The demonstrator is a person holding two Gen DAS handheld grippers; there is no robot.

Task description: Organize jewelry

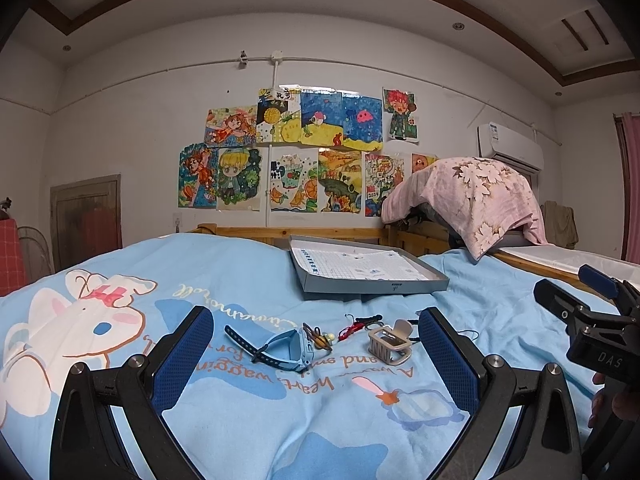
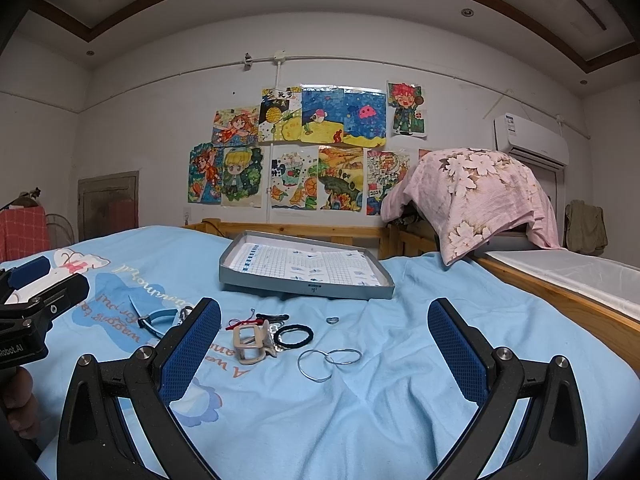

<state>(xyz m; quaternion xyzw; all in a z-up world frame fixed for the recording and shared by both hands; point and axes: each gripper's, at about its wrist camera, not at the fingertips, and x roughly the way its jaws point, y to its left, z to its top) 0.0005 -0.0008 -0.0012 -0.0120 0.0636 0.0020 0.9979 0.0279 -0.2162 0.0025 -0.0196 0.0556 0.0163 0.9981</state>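
Small items lie on a light blue bedspread [image 1: 248,264]. The left wrist view shows a blue watch [image 1: 280,346], a brown hair tie with a bead [image 1: 318,338], a red cord [image 1: 350,330] and a beige hair claw [image 1: 389,345]. My left gripper [image 1: 316,344] is open, hovering just short of them. In the right wrist view lie the beige claw [image 2: 250,343], a black hair tie [image 2: 294,337], two thin silver bangles [image 2: 328,362] and a small ring [image 2: 332,320]. My right gripper [image 2: 324,342] is open and holds nothing. A grey shallow box lid [image 2: 308,290] lined with grid paper sits beyond.
A wooden bed rail [image 2: 304,232] runs behind the box. A pink floral cloth [image 2: 480,196] covers something at the right, beside a second mattress [image 2: 568,272]. Drawings [image 2: 308,148] hang on the wall. The other gripper's body [image 2: 36,320] shows at the left edge.
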